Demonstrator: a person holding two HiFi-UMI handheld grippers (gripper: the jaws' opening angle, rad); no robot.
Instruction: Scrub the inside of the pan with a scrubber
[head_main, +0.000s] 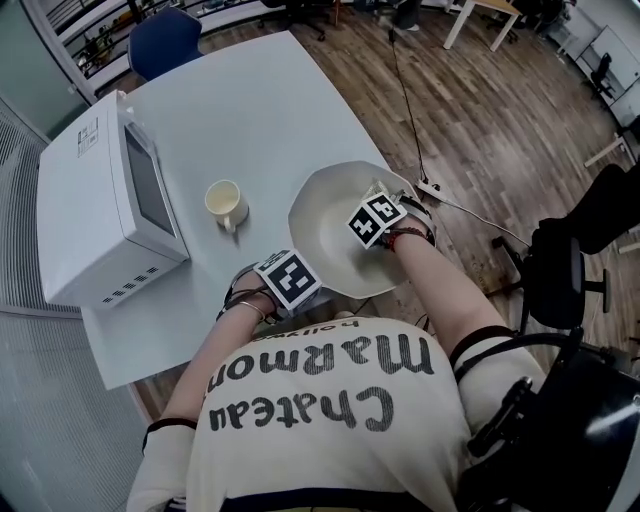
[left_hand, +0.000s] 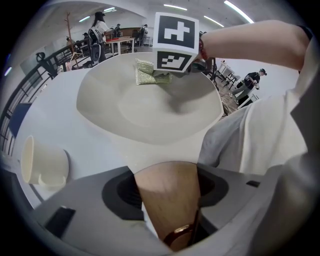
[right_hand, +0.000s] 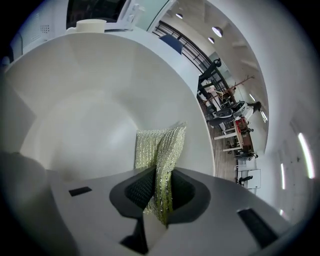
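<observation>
Pan (head_main: 320, 232): one, its handle (left_hand: 163, 176) seemingly clenched in the left tool (left_hand: 167, 194), the right tool (right_hand: 159, 188) gripping one scrubber (right_hand: 161, 145) inside.

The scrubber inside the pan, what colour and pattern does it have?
Pale yellow-green woven mesh scrubber, shiny; clearest in the right gripper view.

The off-white pan (head_main: 325, 235) sits upright at the centre of the head view, its brown handle (left_hand: 167, 195) pointing toward the bottom. The yellow-green mesh scrubber (right_hand: 160, 150) stands folded inside it, near its wall.
</observation>
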